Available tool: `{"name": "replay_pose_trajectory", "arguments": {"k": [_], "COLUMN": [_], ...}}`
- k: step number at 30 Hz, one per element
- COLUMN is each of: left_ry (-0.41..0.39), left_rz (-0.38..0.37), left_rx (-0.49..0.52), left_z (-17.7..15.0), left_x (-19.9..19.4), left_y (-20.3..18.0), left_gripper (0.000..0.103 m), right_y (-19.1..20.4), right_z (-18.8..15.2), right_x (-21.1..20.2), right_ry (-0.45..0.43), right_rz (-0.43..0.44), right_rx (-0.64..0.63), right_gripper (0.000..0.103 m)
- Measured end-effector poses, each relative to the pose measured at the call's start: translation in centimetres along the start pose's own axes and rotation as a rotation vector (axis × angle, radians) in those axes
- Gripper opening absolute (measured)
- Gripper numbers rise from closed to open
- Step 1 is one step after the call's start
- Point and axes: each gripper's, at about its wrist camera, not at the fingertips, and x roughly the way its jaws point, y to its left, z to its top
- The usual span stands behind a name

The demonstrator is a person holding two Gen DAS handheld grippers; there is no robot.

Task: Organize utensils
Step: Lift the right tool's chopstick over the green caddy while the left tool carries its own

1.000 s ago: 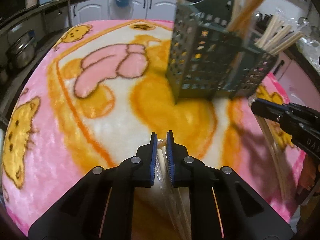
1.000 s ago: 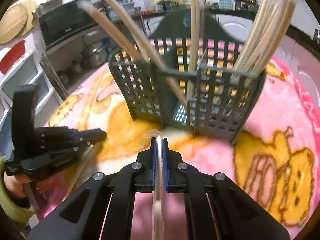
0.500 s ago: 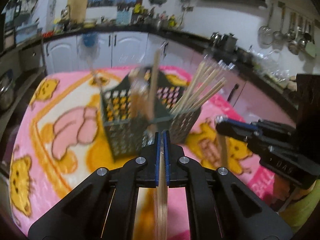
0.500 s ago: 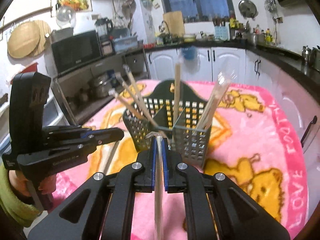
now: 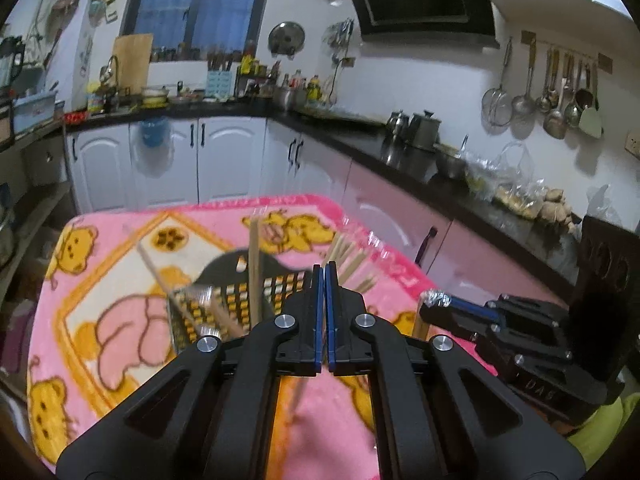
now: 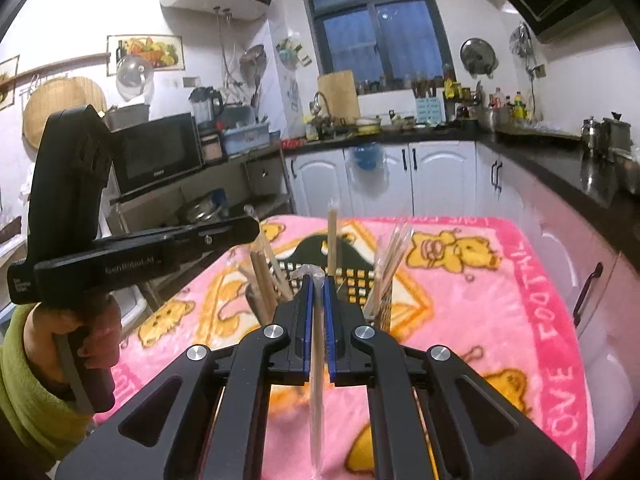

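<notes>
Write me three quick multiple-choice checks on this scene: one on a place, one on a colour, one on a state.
1. Where does the dark utensil basket stand?
A. on the black counter
B. on the pink blanket
C. inside a cabinet

2. What colour are the pads of the right gripper?
A. blue
B. red
C. white

3. What state is the right gripper in?
A. open and empty
B. shut on a metal ladle
C. shut on wrapped chopsticks

Answers:
1 B: the basket sits on the pink bear-print blanket, away from the counters.
2 A: blue strips line the inner faces of both fingers.
3 C: the pads press on a pale pair of sticks in clear wrap that runs between them.
</notes>
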Motion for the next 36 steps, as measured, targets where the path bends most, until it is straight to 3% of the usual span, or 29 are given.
{"name": "replay_pose_trajectory", "arguments": {"k": [21,26,36], "left_ry": [-0.196,-0.212,-0.197], "left_rz": [0.026,0.051,0.065], "left_rx": [0.039,0.029,-0.021], "left_z": [9.2,10.0,9.5], "left_x": [-2.4,-1.9,0.3], "left_y": [-1.0,0.1,2.7], "left_gripper": [0.0,0.0,0.0], "right_y": [0.5,0.7,0.1], "right_z": [8.5,11.2,14.0], "right_x": [-1.3,-0.8,2.2], "right_ry": [-0.199,-0.26,-0.285], "right_rz": [0.003,-0.003,-0.03], "right_rx": [-0.036,-0.059,-0.074], "right_gripper": [0.006,0.006,0.006]}}
